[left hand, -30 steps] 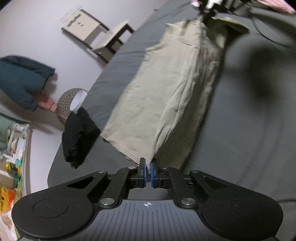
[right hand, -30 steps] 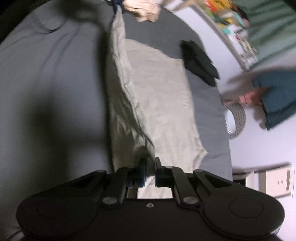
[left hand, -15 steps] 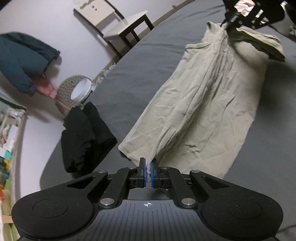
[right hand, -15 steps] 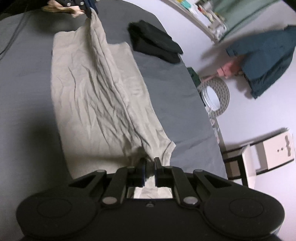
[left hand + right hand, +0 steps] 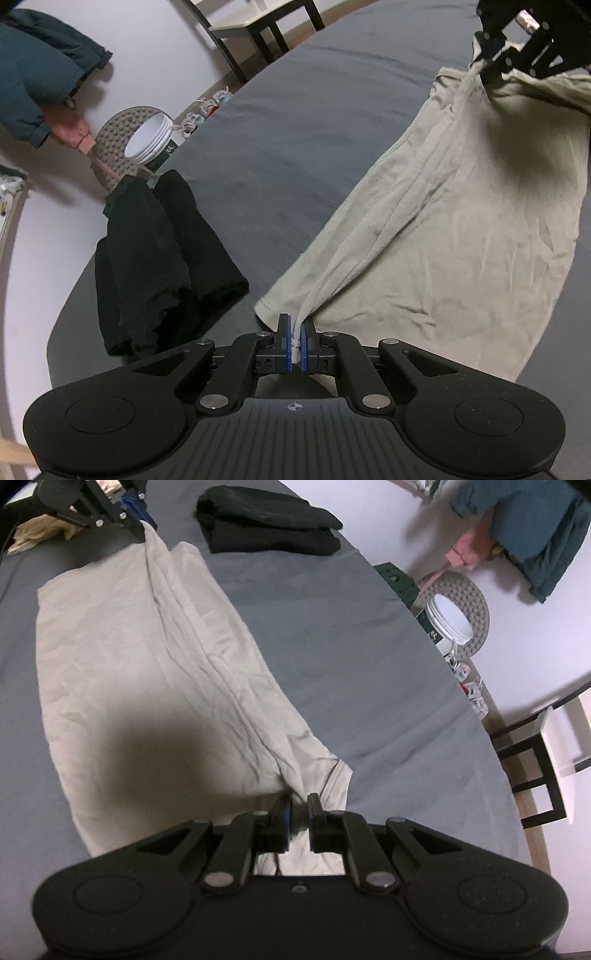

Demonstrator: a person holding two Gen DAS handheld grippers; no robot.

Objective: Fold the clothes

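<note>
Beige shirt point(image 5: 461, 221) flat on grey bed point(image 5: 295, 122), my left gripper point(image 5: 294, 345) and right gripper point(image 5: 298, 812) both pinching its opposite ends.

A grey sheet point(image 5: 280, 147) covered the bed and served as the landmark. On it, near its edge, lay a folded black garment point(image 5: 159, 258). Just off that edge, beyond the black garment, a white-lidded jar point(image 5: 149, 138) stood in front of a round, knobbly grey mat point(image 5: 110, 144) that leaned against the white wall. Small crumpled items point(image 5: 207, 109) lay on the floor beside the jar. Above the mat a dark teal jacket point(image 5: 40, 77) hung over something pink point(image 5: 72, 123). Farther along the sheet's edge stood a dark-framed table point(image 5: 258, 26) with a pale top.
</note>
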